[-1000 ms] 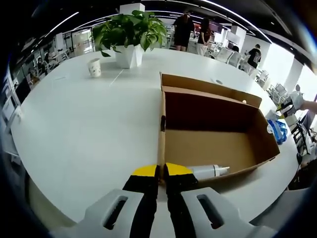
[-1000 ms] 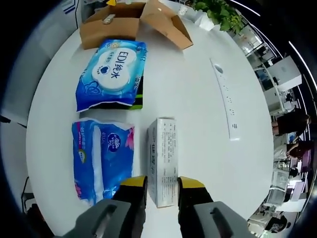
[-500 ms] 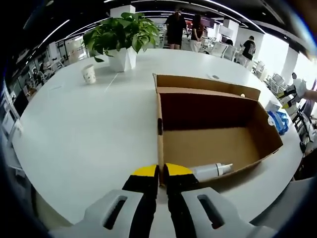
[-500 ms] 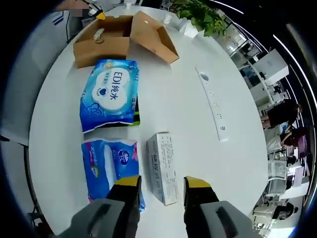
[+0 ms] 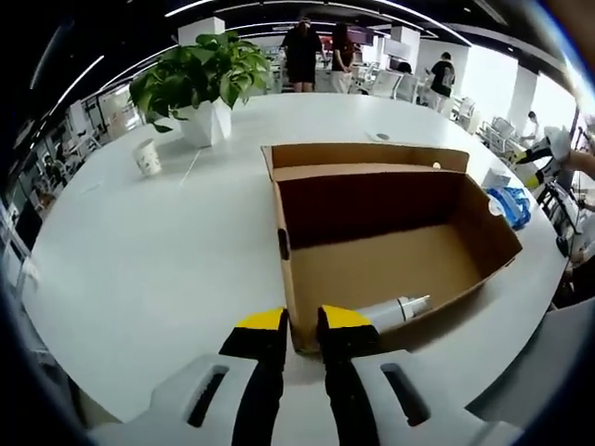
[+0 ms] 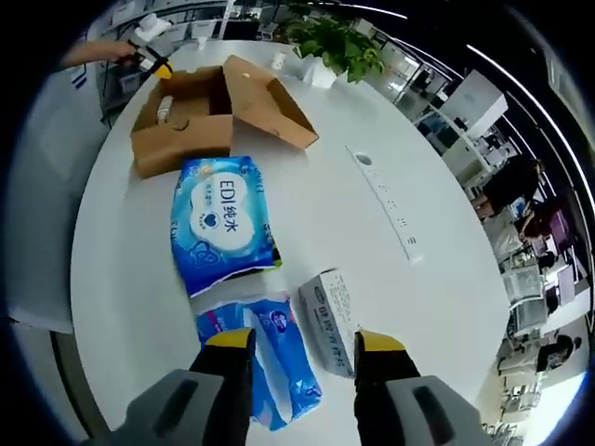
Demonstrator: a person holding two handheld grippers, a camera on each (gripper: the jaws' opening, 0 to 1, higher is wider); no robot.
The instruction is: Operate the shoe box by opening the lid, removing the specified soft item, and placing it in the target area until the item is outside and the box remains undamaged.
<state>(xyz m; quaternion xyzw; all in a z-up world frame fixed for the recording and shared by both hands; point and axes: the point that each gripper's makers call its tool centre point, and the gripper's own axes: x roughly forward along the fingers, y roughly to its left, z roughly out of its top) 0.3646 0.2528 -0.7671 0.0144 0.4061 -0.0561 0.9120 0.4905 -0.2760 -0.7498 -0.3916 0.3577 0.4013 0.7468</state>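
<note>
Yellow-tipped jaws of the left gripper (image 5: pixel 301 321) stand slightly apart, straddling the near wall of the cardboard shoe box (image 5: pixel 390 269), lid flap folded back. Inside lies one white bottle (image 5: pixel 395 310) (nozzle pointing away from the gripper). Right gripper (image 6: pixel 305 342) jaws are spread wide over two glossy blue soft packs (image 6: pixel 221 221), beyond the box, beside one small carton (image 6: pixel 332 318).

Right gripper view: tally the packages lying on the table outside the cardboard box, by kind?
Blue soft packs: 2, the large wipes pack and the smaller tissue pack
White cartons: 1, the carton
Total: 3
</note>
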